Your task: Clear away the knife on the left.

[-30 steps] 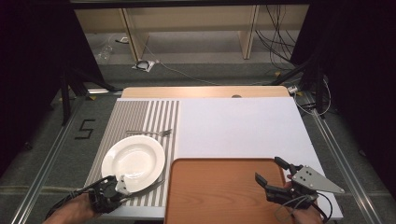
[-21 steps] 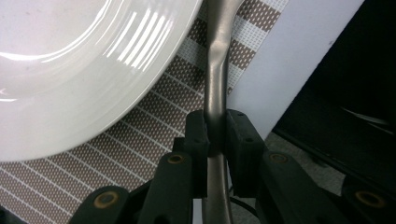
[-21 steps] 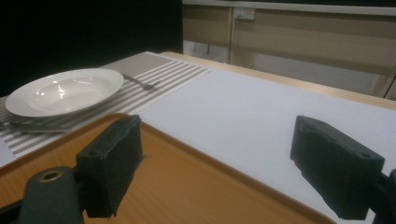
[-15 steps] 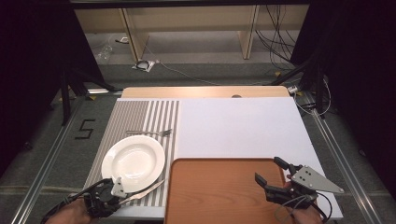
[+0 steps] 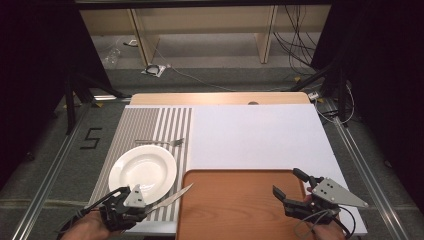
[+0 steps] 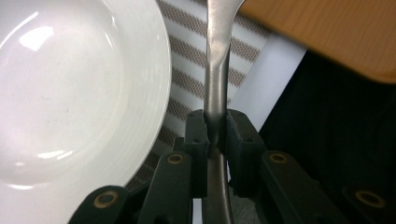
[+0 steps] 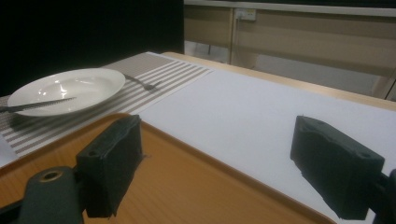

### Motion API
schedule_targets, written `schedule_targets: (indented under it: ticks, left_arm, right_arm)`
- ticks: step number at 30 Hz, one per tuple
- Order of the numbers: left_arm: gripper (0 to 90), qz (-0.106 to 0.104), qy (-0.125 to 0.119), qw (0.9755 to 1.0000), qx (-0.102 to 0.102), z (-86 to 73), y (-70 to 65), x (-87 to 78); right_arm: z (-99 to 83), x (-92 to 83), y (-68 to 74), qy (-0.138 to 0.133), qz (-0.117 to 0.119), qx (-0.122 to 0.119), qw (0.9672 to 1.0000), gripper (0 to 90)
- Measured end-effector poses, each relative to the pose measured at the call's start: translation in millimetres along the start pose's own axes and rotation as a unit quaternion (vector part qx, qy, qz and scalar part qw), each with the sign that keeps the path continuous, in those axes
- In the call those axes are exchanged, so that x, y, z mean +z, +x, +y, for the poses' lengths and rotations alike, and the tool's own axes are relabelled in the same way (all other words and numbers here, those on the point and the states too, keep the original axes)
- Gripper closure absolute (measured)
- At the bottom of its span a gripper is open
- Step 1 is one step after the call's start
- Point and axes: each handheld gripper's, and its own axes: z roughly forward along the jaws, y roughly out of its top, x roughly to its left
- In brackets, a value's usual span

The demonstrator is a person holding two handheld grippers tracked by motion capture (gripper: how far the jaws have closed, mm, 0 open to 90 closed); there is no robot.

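Knife point(image 5: 172, 197): clamped by its handle in the left gripper point(image 5: 131, 206), just right of the plate point(image 5: 142, 170).
Long axis: blade points up-right toward the tray point(image 5: 240, 210).
Left jaws: narrow, pressing the handle.
Right gripper point(image 5: 290, 191): wide, empty, over the tray.

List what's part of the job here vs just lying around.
In the job:
- left gripper, shut on the knife
- white plate
- striped placemat

Lying about:
- fork
- wooden tray
- right gripper, open over the tray
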Motion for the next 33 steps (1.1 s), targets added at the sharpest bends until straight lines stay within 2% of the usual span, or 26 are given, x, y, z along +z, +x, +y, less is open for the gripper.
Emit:
schedule_targets:
  ticks: [4,7,11,16,25,33]
  left_arm:
    - [79.1,-0.016,-0.014,0.9996,-0.02,5.5,1.2,6.0]
    - [79.1,-0.018,-0.022,0.9992,-0.028,11.0,-0.2,9.0]
    - [79.1,-0.03,-0.043,0.9976,-0.045,19.8,-1.4,9.1]
    - [79.1,-0.034,-0.063,0.996,-0.053,31.2,-1.0,12.5]
    - [79.1,-0.042,-0.072,0.9946,-0.063,49.8,-2.5,23.3]
    - [79.1,-0.04,-0.072,0.9937,-0.076,60.0,-9.7,22.7]
  right_arm:
    - [0.0,0.0,0.2,0.001,0.0,0.0,1.0,17.6]
    - [-0.1,0.0,0.1,0.001,0.001,0.0,1.0,17.6]
    - [0.0,0.2,0.3,-0.001,0.002,-0.001,1.0,17.6]
    - [0.2,0.3,0.6,-0.001,0.002,0.0,1.0,17.6]
    - [0.1,-0.1,-0.4,-0.004,0.002,0.001,1.0,17.6]
    - [0.4,-0.9,-0.9,-0.002,0.001,0.003,1.0,17.6]
